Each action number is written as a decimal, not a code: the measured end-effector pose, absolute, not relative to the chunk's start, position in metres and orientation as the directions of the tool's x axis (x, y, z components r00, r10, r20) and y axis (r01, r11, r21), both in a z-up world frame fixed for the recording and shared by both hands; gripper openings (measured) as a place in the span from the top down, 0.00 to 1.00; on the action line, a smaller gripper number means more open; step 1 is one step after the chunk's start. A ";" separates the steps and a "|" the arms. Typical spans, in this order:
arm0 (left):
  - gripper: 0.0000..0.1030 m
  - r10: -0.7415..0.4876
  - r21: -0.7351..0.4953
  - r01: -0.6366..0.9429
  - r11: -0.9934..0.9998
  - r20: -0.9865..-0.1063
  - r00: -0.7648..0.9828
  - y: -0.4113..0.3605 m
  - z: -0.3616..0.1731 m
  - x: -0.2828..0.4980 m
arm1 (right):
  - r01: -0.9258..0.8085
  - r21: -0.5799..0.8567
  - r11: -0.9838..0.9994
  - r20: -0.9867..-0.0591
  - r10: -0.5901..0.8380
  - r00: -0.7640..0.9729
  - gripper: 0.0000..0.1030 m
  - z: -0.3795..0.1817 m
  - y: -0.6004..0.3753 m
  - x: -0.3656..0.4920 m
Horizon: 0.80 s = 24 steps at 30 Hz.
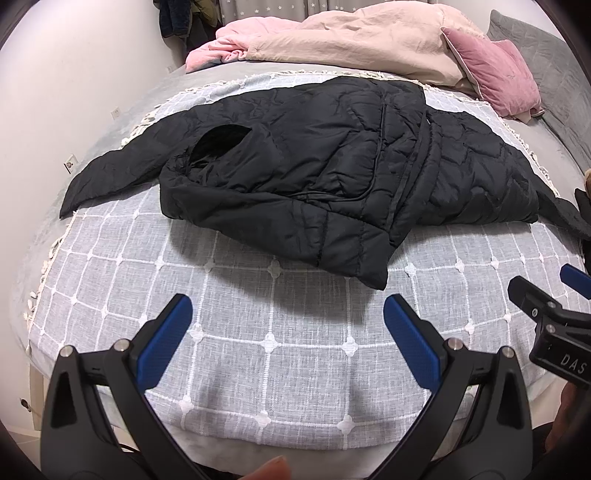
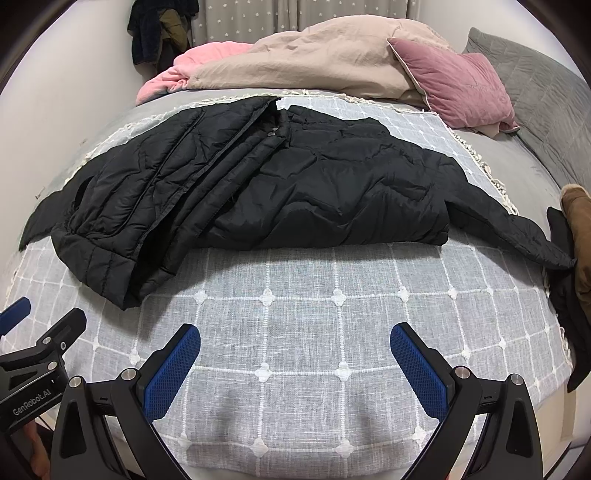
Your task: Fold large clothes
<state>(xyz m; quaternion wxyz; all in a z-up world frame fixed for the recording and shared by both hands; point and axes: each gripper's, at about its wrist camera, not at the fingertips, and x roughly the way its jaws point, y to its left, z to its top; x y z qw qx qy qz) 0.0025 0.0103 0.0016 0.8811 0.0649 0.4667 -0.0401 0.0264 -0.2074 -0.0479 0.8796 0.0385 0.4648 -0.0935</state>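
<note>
A black quilted puffer jacket [image 1: 314, 170] lies spread across the grey checked bedspread [image 1: 258, 332], its sleeves stretched out to the left and right and one corner of the hem hanging toward me. It also shows in the right wrist view [image 2: 295, 184]. My left gripper [image 1: 288, 317] is open and empty, above the bedspread in front of the jacket's hem. My right gripper [image 2: 295, 347] is open and empty, in front of the jacket's near edge. The right gripper also shows at the right edge of the left wrist view [image 1: 546, 295].
A crumpled beige and pink duvet [image 2: 295, 59] and a mauve pillow [image 2: 458, 85] lie at the back of the bed. A grey quilted cover [image 2: 543, 103] is at the far right. Dark clothes hang on the wall [image 2: 159, 29]. A brown item [image 2: 580, 229] sits at the right edge.
</note>
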 end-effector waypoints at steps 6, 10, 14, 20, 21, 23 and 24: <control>0.00 -0.045 0.051 0.157 0.986 -0.834 0.550 0.013 0.000 0.003 | 0.211 -0.020 0.977 -0.824 -0.136 0.550 0.00 -0.047 -0.213 0.025; 0.00 -0.077 0.031 0.181 0.983 -0.827 0.557 0.012 0.003 0.006 | 0.229 -0.007 0.973 -0.821 -0.136 0.554 0.00 -0.043 -0.221 0.025; 0.00 -0.112 0.011 0.223 0.975 -0.839 0.532 0.004 0.011 0.017 | 0.243 -0.003 0.970 -0.814 -0.143 0.562 0.00 -0.038 -0.227 0.026; 0.00 -0.226 -0.119 0.244 0.962 -0.848 0.479 0.000 0.011 0.032 | 0.263 0.024 0.964 -0.811 -0.135 0.569 0.00 -0.032 -0.240 0.031; 0.00 -0.245 -0.155 0.229 0.961 -0.859 0.448 0.003 0.002 0.034 | 0.269 0.049 0.962 -0.814 -0.118 0.569 0.00 -0.033 -0.245 0.032; 0.01 -0.286 -0.227 0.189 0.955 -0.873 0.396 0.009 -0.014 0.038 | 0.267 0.089 0.960 -0.821 -0.081 0.565 0.00 -0.035 -0.251 0.034; 0.02 -0.326 -0.285 0.160 0.945 -0.870 0.371 0.013 -0.022 0.041 | 0.265 0.107 0.958 -0.824 -0.063 0.563 0.00 -0.037 -0.253 0.035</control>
